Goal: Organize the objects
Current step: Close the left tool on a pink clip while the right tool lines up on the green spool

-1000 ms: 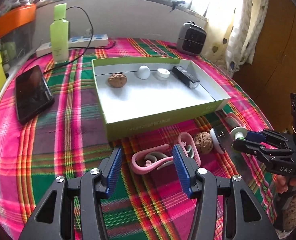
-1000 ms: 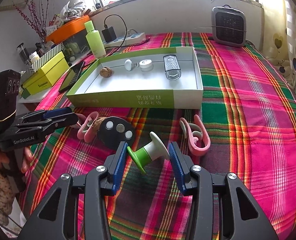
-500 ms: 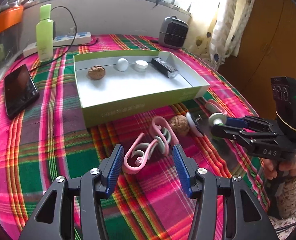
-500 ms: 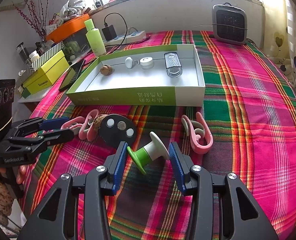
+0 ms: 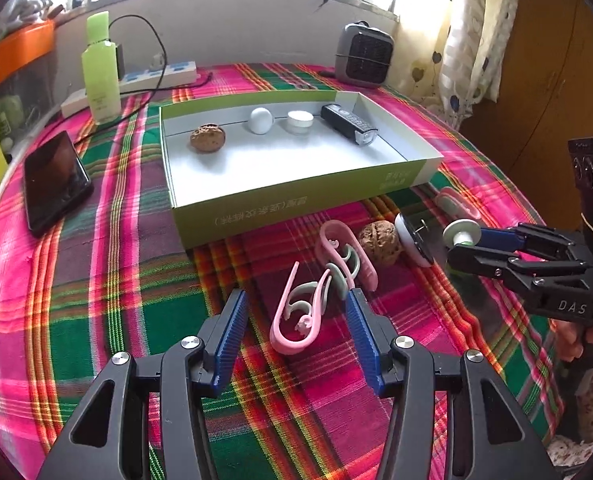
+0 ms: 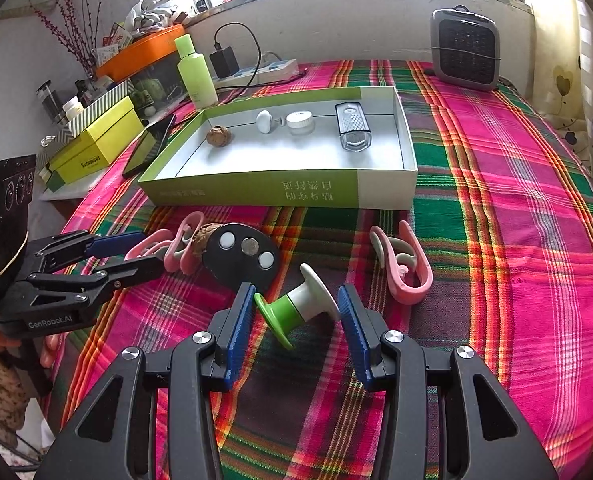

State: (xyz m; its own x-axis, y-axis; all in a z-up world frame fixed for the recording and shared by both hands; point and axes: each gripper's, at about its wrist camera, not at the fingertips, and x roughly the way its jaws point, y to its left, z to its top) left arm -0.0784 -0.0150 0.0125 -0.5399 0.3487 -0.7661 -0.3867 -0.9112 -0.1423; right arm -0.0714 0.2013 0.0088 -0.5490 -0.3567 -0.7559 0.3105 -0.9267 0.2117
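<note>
A pink and grey clip (image 5: 294, 330) lies on the plaid cloth between the fingers of my left gripper (image 5: 296, 320). Its jaws are closing, and the pads stand clear of the clip. A second pink clip (image 5: 346, 248) lies just beyond it, beside a walnut (image 5: 378, 242). My right gripper (image 6: 296, 316) is shut on a green and white spool (image 6: 296, 308), gripped by its two flanges. From the right wrist view, the left gripper (image 6: 144, 254) sits low at the left by the clips. The green box (image 5: 296, 208) holds a walnut, a white knob, a small jar and a grater.
A black disc (image 6: 240, 256) rests just ahead of the spool. Another pink clip (image 6: 404, 268) lies to the right. A phone (image 5: 52, 180), a green bottle (image 5: 100, 76), a power strip and a small heater (image 6: 464, 52) line the table's back and left.
My left gripper has swung over the near pink clip, which now lies between its fingers, and its jaws have narrowed a little. The right gripper keeps still with the spool.
</note>
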